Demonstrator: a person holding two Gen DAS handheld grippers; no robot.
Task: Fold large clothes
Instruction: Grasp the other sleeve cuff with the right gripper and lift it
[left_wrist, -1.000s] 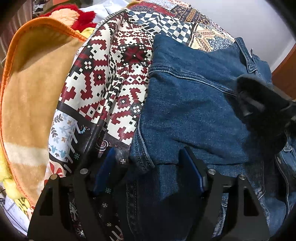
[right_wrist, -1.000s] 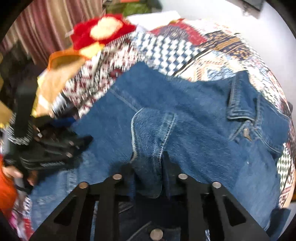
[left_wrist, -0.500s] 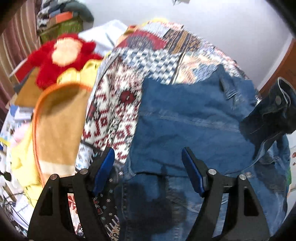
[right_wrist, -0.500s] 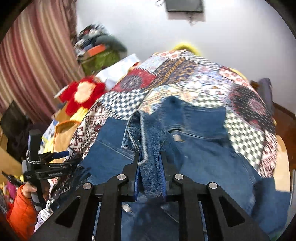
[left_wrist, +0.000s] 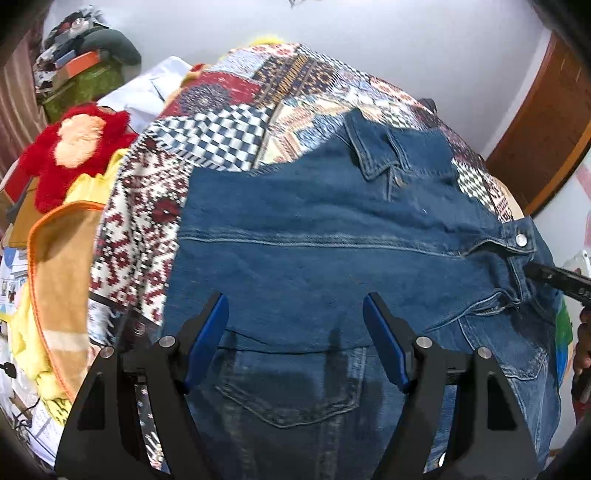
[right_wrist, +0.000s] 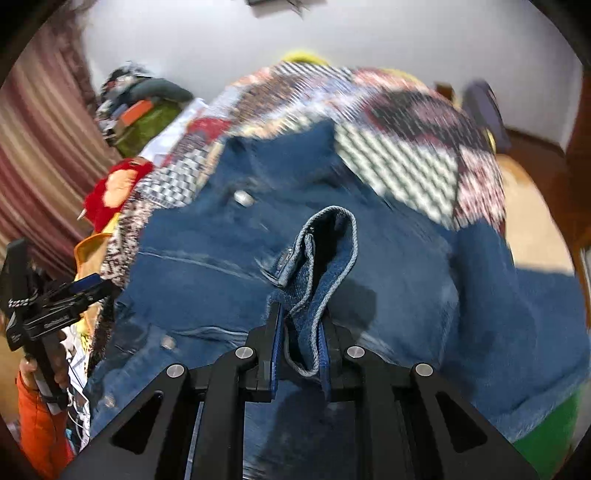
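A blue denim jacket (left_wrist: 314, 236) lies spread on a patchwork bed cover (left_wrist: 229, 136), collar toward the far wall. My left gripper (left_wrist: 295, 321) hovers above its near part with blue pads wide open and nothing between them. My right gripper (right_wrist: 301, 325) is shut on the sleeve cuff (right_wrist: 325, 243) of the jacket (right_wrist: 207, 236), and the cuff stands up out of the closed jaws. In the left wrist view the right gripper's black tip (left_wrist: 554, 277) shows at the jacket's right edge. The left gripper (right_wrist: 74, 291) appears at the left of the right wrist view, held by a hand.
A red plush toy (left_wrist: 70, 147) and an orange-edged tan blanket (left_wrist: 59, 266) lie left of the jacket. Piled clutter (left_wrist: 81, 66) sits in the far left corner by a striped curtain (right_wrist: 40, 147). A wooden door (left_wrist: 546, 122) stands at the right.
My left gripper rose and drew back, so more of the jacket and bed shows. My right gripper carried the cuff across the jacket toward its right side, still clamped on it.
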